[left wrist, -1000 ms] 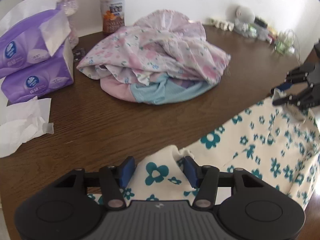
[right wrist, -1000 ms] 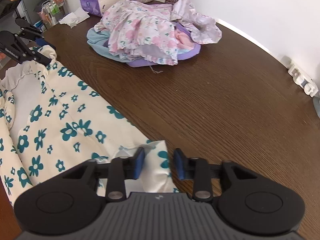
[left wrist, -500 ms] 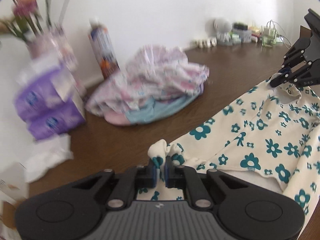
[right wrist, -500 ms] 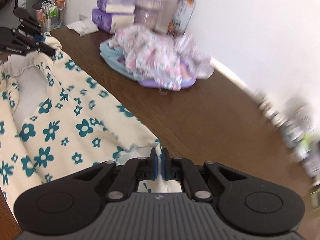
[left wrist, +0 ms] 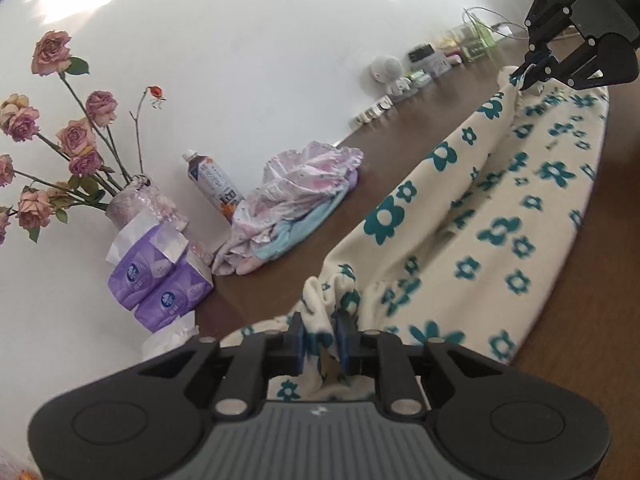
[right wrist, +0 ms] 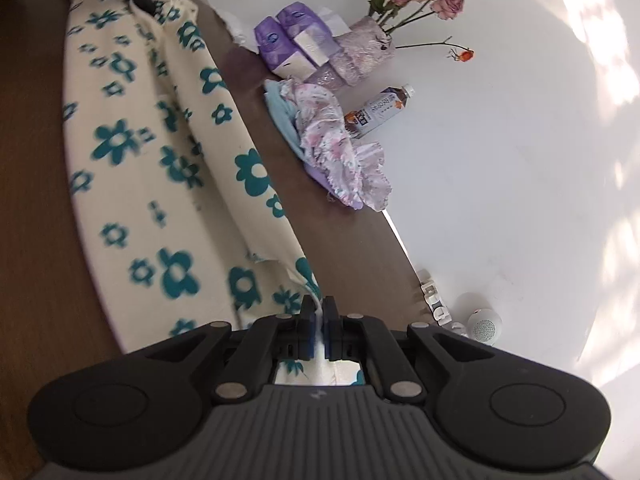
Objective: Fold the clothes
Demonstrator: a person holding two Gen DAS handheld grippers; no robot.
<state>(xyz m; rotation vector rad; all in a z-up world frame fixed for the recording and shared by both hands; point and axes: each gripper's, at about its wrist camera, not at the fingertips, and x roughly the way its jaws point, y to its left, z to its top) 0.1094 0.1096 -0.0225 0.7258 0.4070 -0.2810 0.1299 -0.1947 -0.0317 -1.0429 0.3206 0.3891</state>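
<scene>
- The left gripper (left wrist: 320, 334) is pinching a bunched edge of the cream garment (left wrist: 460, 216) with teal flowers.
- The right gripper (right wrist: 319, 320) is pressed together on another edge of that garment, which hangs stretched between the two above the brown surface (right wrist: 32, 160).
- Beyond the garment lies a pile of pink floral clothes (left wrist: 296, 188); a bottle (left wrist: 212, 180), purple tissue packs (left wrist: 160, 280) and a vase of roses (left wrist: 132, 204) stand beside the pile.

Clothes pile (left wrist: 296, 208), bottle (left wrist: 214, 184) (by wall) block far tabletop (left wrist: 416, 136).
</scene>
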